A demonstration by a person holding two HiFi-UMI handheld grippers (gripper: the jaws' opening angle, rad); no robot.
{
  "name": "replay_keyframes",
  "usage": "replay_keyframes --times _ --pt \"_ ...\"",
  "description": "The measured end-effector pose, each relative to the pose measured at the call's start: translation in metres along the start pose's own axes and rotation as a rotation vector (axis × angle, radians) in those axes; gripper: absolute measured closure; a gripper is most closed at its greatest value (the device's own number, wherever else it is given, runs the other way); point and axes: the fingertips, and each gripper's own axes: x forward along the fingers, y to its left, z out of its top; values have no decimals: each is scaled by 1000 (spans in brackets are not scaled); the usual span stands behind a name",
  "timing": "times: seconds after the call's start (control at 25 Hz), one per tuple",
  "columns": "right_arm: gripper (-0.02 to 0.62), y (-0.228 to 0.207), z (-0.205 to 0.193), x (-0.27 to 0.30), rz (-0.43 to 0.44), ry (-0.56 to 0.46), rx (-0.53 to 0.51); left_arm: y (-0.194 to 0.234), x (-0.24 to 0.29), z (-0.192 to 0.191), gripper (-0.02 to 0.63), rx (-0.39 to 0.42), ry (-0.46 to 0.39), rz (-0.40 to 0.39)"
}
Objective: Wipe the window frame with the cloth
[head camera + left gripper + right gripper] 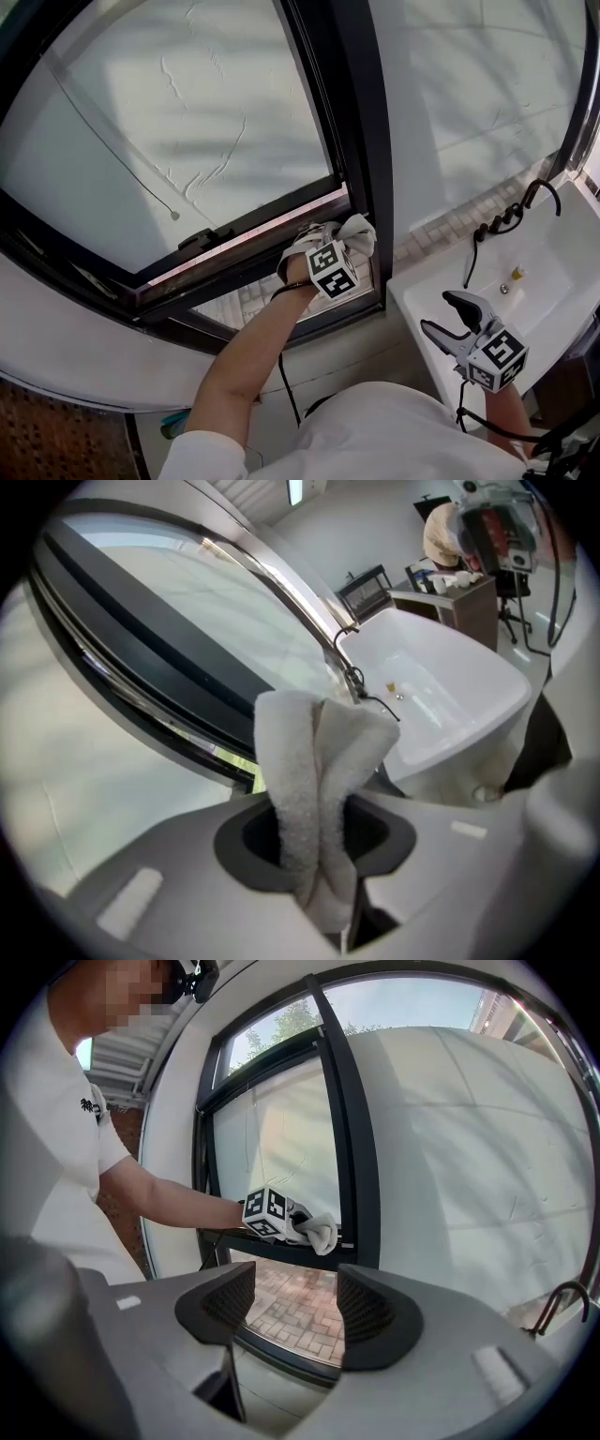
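White terry cloth (356,232) sits bunched in our left gripper (334,246) in the head view, at the lower right corner of the dark metal window frame (361,141). It lies against the spot where the tilted sash's bottom rail (246,246) meets the upright post. Our bare left arm (246,352) reaches up to it. Low on the right, our right gripper (437,313) hangs above the white rectangular basin (553,272), well apart from the window. A black curved tap (542,190) stands at the basin's far edge.

In the left gripper view, the two grey jaws are closed tight on the cloth. A thick fold of it stands up between them and covers the middle of the picture. The curved dark frame runs just behind the fold, and the basin lies to the right.

In the right gripper view, the jaws stand wide apart with nothing between them. Through the gap we see reddish brick paving (298,1312) outside, beyond the frame. Farther off, the left gripper holds the cloth against the bottom rail, just beside the upright post.
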Motion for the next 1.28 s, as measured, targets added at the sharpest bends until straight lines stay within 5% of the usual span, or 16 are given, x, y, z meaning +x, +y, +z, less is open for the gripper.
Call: replay_keyframes --times 0.2,0.72,1.0,1.28 --pt "319 8 -3 9 23 -3 9 43 -64 8 471 -32 -68 85" --pt "319 22 14 24 59 -53 -27 329 -283 105 471 107 -151 570" --pt "319 2 13 -7 -24 -84 -8 437 -349 156 471 9 -136 680" --pt "322 -7 11 -25 -74 -100 3 478 -355 181 471 -31 -82 683"
